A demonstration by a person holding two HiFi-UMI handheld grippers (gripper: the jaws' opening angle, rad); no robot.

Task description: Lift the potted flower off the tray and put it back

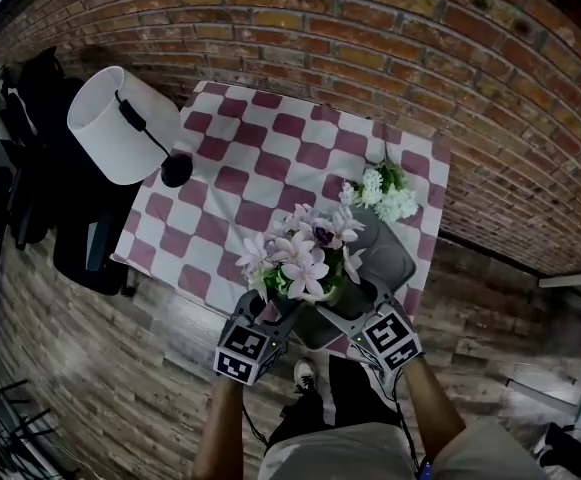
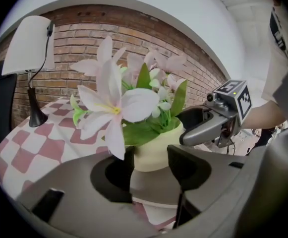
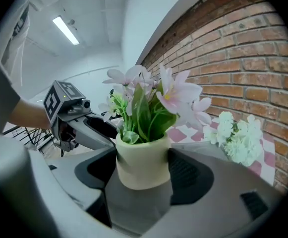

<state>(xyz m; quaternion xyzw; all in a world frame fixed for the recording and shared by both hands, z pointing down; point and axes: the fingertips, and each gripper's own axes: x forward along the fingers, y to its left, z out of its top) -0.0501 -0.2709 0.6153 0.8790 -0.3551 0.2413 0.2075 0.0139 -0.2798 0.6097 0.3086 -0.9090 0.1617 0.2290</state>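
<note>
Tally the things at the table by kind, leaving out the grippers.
potted flower: 1
white flower bunch: 1
lamp: 1
tray: 1
tablecloth: 1
Total: 5

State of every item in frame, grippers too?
pot: upright, over tray, contact unclear
left gripper: shut on pot
right gripper: shut on pot
tray: flat on table
lamp: upright
</note>
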